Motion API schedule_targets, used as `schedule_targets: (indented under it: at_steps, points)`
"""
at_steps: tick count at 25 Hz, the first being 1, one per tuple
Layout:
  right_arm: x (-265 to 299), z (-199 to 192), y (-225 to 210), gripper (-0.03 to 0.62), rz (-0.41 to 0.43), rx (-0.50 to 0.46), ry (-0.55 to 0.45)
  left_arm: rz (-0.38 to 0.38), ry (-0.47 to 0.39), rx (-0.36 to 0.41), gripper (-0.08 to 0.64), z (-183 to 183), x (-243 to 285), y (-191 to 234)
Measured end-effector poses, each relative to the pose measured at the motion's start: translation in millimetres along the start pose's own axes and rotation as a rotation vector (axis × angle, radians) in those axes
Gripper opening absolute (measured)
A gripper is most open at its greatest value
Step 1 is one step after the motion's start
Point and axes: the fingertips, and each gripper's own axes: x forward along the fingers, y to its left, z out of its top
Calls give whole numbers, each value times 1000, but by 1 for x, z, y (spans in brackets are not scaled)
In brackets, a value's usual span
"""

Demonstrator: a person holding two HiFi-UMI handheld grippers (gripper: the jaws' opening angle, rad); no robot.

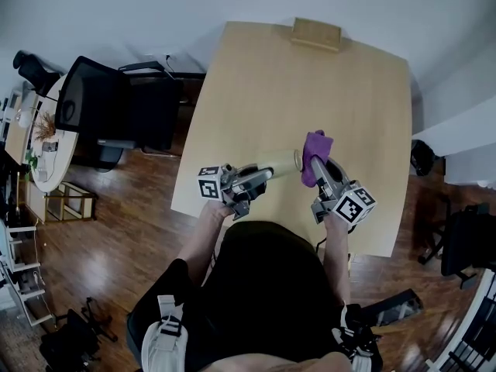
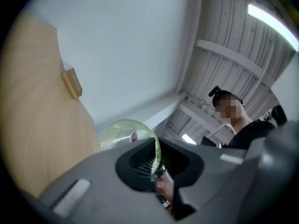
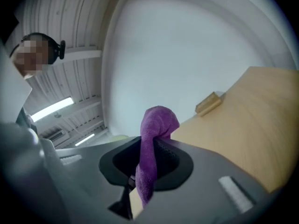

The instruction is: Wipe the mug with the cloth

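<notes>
Left gripper (image 1: 246,182) is holding the mug (image 1: 277,163) clear of the counter (image 1: 310,84), over its near part, with the mug lying roughly sideways and reaching right toward the cloth (image 1: 314,152). In the left gripper view, the left gripper (image 2: 156,166) is showing its jaws nearly together, pinching the thin wall of the mug (image 2: 119,133) at what looks like the rim; one jaw is sitting inside, one outside. Right gripper (image 1: 327,178) is carrying the cloth; in the right gripper view, the right gripper (image 3: 147,161) is showing jaws closed tight on a fold of the cloth (image 3: 158,125), with a rounded purple wad standing out past the tips and a tail hanging back. The wad is sitting at the right end of the mug, touching or just beside it; contact is not resolving. Handling judgement: the mug is reading as pale green, translucent, hard and smooth, likely slippery and breakable, and a pinch on one wall is giving little hold against twisting, so wiping pressure should be staying light and directed toward the left jaws. The cloth is soft, limp and light; gripping low on the fold is leaving a padded wad free for rubbing. A small wooden block (image 1: 316,33) is sitting at the far counter edge, well apart.
</notes>
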Motion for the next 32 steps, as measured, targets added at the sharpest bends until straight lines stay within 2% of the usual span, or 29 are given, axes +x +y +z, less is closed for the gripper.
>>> schedule_targets:
  at_steps: [3, 6, 9, 12, 14, 17, 20, 22, 24, 27, 32]
  points:
    - [-1, 26, 36, 61, 128, -50, -72, 22, 10, 4, 41, 0, 1, 5]
    - [6, 25, 63, 61, 209, -139, -36, 7, 25, 4, 41, -2, 6, 2]
    - [12, 10, 44, 61, 155, -112, -4, -28, 41, 5, 44, -4, 9, -6]
    - [12, -14, -3, 61, -8, -57, 68, 2, 19, -7, 43, -3, 5, 0]
    - [4, -17, -17, 61, -61, -19, 69, 19, -25, -20, 41, 2, 1, 4]
    - [-4, 6, 1, 61, 2, -12, -33, 63, -56, -24, 41, 8, -4, 12]
    - [-7, 33, 36, 61, 100, -112, -121, 115, -95, -42, 41, 13, -7, 24]
    - [-5, 38, 55, 61, 141, -193, -136, 137, -125, -54, 41, 17, -5, 30]
    - [4, 26, 61, 61, 143, -243, -98, 138, -148, -63, 41, 19, 2, 31]
    - [19, -3, 62, 61, 139, -258, -19, 143, -155, -63, 42, 19, 14, 31]
    - [28, -37, 79, 60, 260, -213, 92, 132, -195, -45, 43, 26, 17, 29]
